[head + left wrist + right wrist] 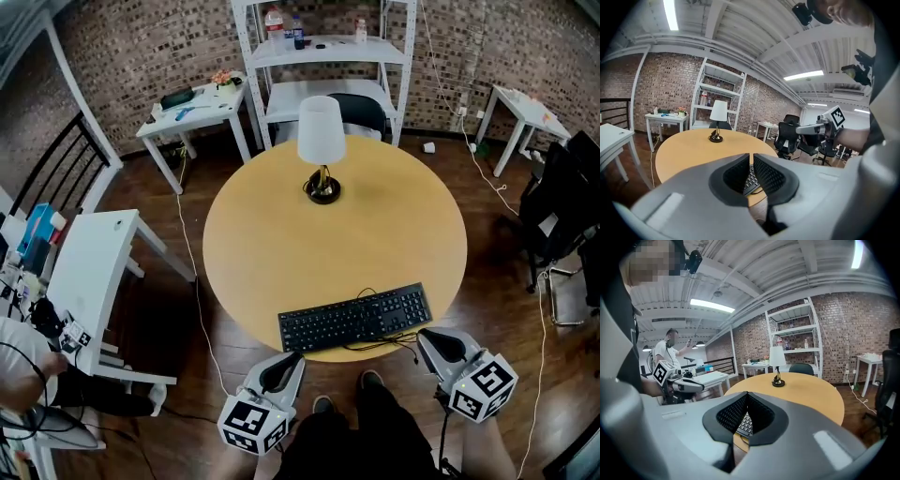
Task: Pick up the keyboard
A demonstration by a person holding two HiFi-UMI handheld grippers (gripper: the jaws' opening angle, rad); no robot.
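Head view: black keyboard (354,318) lies at six o'clock on the table (375,225), probably light, stiff, best taken by its ends; left gripper (296,357) and right gripper (422,336) are clenched, empty.

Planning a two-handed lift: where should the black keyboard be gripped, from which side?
Probably its two short ends, approached from the near side: the flat black keyboard is long, thin and lies along the near rim of the round wooden table.

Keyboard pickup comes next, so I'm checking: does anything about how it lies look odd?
Slightly. The keyboard lies askew at the table's near rim, both near corners about at the edge, and its cable loops loosely there. Nothing spilled or damaged.
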